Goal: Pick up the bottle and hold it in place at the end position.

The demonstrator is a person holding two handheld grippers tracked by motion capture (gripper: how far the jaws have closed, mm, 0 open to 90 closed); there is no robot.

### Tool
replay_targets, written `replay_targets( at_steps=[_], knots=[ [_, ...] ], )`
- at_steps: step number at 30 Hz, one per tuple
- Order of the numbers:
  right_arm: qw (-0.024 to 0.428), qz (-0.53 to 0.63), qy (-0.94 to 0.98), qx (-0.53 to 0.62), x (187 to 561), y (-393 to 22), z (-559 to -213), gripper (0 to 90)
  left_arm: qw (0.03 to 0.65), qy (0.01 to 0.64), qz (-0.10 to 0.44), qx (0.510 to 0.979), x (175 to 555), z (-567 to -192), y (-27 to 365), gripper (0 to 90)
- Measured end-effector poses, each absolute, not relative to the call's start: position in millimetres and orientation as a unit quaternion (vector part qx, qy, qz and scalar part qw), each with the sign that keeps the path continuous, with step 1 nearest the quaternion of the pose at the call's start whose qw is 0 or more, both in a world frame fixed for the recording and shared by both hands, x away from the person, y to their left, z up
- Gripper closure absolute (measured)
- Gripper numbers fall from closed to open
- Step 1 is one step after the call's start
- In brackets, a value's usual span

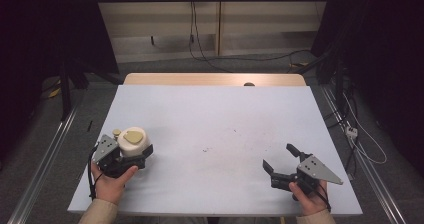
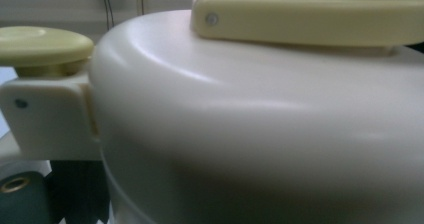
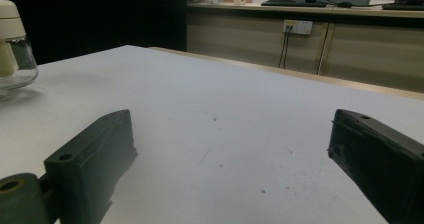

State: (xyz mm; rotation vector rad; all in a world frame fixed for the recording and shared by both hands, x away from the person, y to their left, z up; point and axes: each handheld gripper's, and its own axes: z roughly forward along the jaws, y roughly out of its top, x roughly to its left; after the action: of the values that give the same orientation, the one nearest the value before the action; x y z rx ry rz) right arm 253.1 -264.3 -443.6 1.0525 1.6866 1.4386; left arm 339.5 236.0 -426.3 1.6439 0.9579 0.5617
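Note:
A cream jar (image 1: 133,141) with a pale yellow handle on its lid stands near the left front of the grey-blue table (image 1: 215,109). My left gripper (image 1: 131,151) is closed around it, held by a hand at the table's front edge. In the left gripper view the jar's lid (image 2: 260,114) is very close, with a yellow knob (image 2: 42,46) at its left and one dark finger (image 2: 65,194) below. My right gripper (image 1: 278,155) rests open at the right front, nothing between its jaws. The right gripper view (image 3: 232,121) looks across bare table to the jar (image 3: 12,49), whose lower part is clear glass.
A wooden strip (image 1: 215,79) runs along the table's far edge. Small dark specks (image 1: 235,133) mark the middle of the table. On the floor are cables (image 1: 240,59) behind, a metal rail (image 1: 45,154) at the left and a power strip (image 1: 352,131) at the right.

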Motion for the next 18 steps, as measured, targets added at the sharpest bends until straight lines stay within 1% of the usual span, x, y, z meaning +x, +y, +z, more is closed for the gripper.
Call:
replay_targets(
  at_steps=[9,18],
  knots=[
    [0.338,0.556,0.643,0.403,253,-263,-443,3.8,0.547,0.386,0.233,0.706,342,-421,229,5.9],
    [0.338,0.553,0.644,0.408,253,-263,-443,4.1,0.555,0.384,0.232,0.7,349,-417,219,6.0]
  ],
)
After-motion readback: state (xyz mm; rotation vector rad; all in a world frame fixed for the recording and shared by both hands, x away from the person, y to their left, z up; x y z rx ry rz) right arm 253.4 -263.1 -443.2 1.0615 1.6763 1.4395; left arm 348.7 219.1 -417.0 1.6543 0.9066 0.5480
